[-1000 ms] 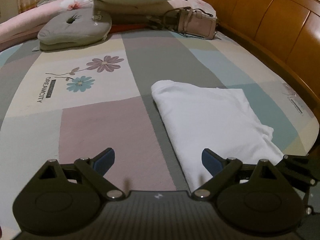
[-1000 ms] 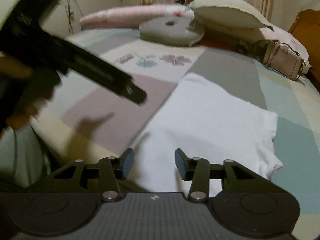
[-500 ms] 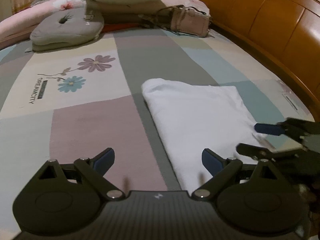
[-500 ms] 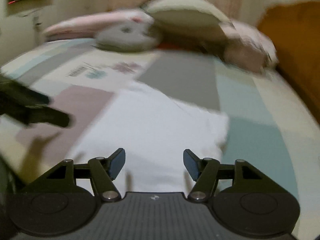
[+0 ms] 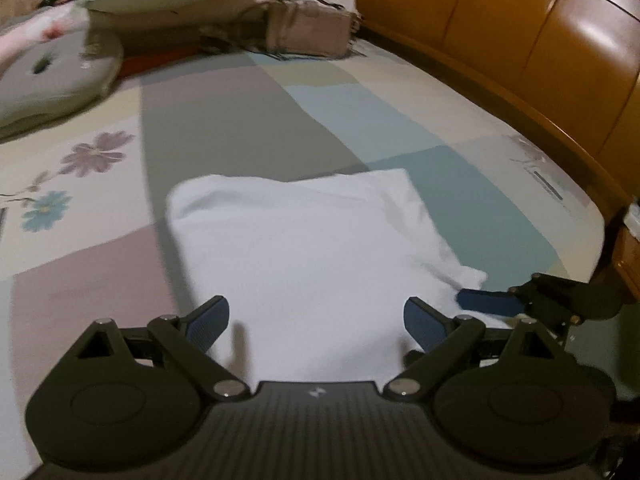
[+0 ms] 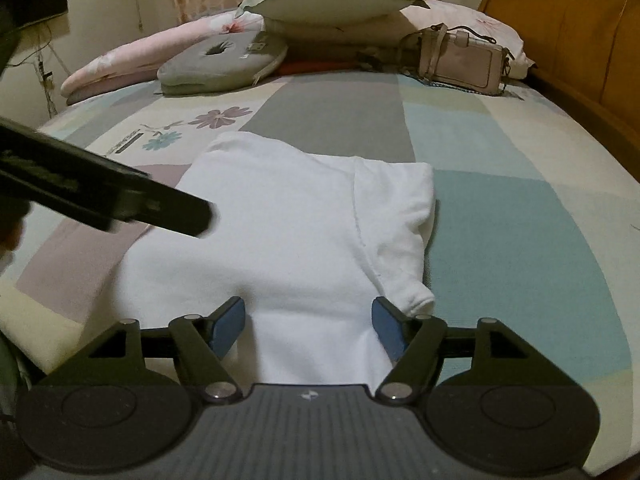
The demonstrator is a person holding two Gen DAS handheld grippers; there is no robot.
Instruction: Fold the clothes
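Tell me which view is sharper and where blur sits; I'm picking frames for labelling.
Left wrist view: smeared at the far end, handbag and grey cushion streaked. Right wrist view: crisp white garment, only the left gripper crossing is blurred. Both bend the bed edges.

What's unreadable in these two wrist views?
- White garment: near hem hidden behind the right gripper body in the right wrist view; its jaws are opening.
- Handbag and grey cushion: motion-blurred in the left wrist view.
- Left gripper: in the right wrist view only a blurred dark bar.
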